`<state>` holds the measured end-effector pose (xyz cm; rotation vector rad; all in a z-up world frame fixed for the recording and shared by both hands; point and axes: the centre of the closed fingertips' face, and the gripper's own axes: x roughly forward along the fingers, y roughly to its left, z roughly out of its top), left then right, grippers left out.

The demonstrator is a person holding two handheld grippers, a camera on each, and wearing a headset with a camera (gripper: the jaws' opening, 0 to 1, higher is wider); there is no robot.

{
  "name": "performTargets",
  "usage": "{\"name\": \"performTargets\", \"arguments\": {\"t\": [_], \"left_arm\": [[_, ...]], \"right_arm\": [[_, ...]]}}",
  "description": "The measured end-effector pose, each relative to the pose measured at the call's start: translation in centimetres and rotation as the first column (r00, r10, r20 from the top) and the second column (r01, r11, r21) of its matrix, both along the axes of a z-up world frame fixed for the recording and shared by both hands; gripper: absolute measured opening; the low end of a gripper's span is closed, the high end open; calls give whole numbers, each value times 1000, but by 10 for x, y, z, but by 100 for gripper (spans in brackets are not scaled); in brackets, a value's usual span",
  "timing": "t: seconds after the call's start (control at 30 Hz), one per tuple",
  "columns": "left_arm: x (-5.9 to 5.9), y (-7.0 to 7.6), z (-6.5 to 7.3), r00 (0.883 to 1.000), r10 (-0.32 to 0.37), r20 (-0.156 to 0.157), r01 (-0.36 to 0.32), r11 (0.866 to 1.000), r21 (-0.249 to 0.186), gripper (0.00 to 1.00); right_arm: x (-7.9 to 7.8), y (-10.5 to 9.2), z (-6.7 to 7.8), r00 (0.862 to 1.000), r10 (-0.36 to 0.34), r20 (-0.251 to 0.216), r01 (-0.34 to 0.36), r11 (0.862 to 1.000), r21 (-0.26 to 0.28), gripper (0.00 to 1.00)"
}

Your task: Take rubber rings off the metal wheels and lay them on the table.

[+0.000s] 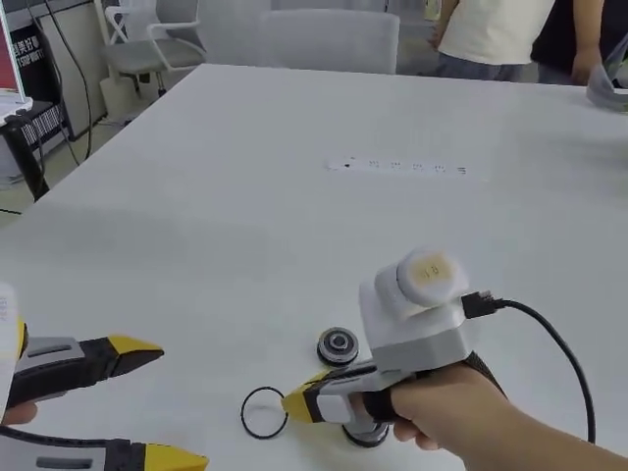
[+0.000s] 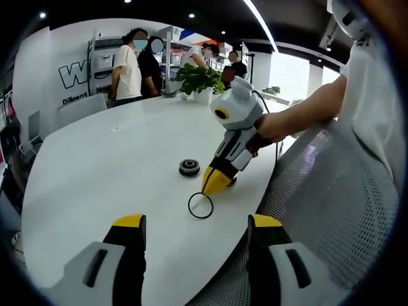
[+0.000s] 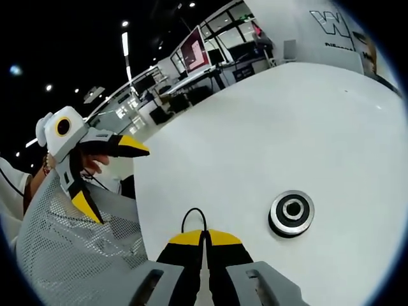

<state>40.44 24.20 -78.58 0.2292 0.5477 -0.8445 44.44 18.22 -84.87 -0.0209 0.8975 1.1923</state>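
A thin black rubber ring lies flat on the white table. My right gripper is low at the ring's edge, jaws shut, and the ring's near arc runs in between the yellow tips. A small metal wheel with a dark rim sits just beyond it. A second wheel is partly hidden under the right gripper's body. My left gripper hovers to the left, open and holding nothing.
A white power strip lies mid-table. Grey chairs and standing people line the far edge. A potted plant stands on the far end. The near table edge runs right under both grippers.
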Motion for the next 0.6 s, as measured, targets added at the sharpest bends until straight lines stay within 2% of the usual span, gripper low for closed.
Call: {"name": "performTargets", "arguments": {"t": [0.13, 0.6], "left_arm": [[-1, 0, -3, 1000, -11, -6, 11, 1000, 15, 62], [-1, 1, -3, 1000, -4, -6, 4, 1000, 7, 62]], "right_arm": [[2, -1, -2, 1000, -4, 10, 4, 1000, -6, 0], [2, -4, -9, 999, 8, 39, -7, 999, -37, 3]]}}
